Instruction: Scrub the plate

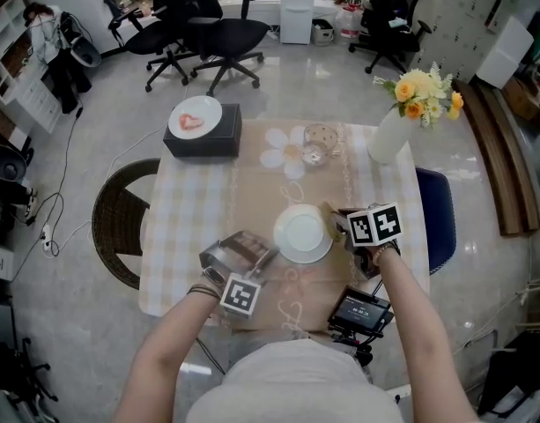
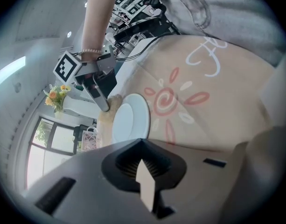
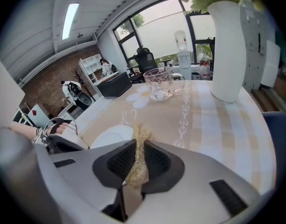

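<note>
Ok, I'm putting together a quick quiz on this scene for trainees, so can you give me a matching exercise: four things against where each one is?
Things:
1. empty plate
2. scourer
3. vase
4. glass bowl

Places:
a. beside the white flower print
b. between the jaws of the right gripper
c. far right corner of the table
d. near the table's middle

Pairs: 1-d; 2-b; 3-c; 4-a
</note>
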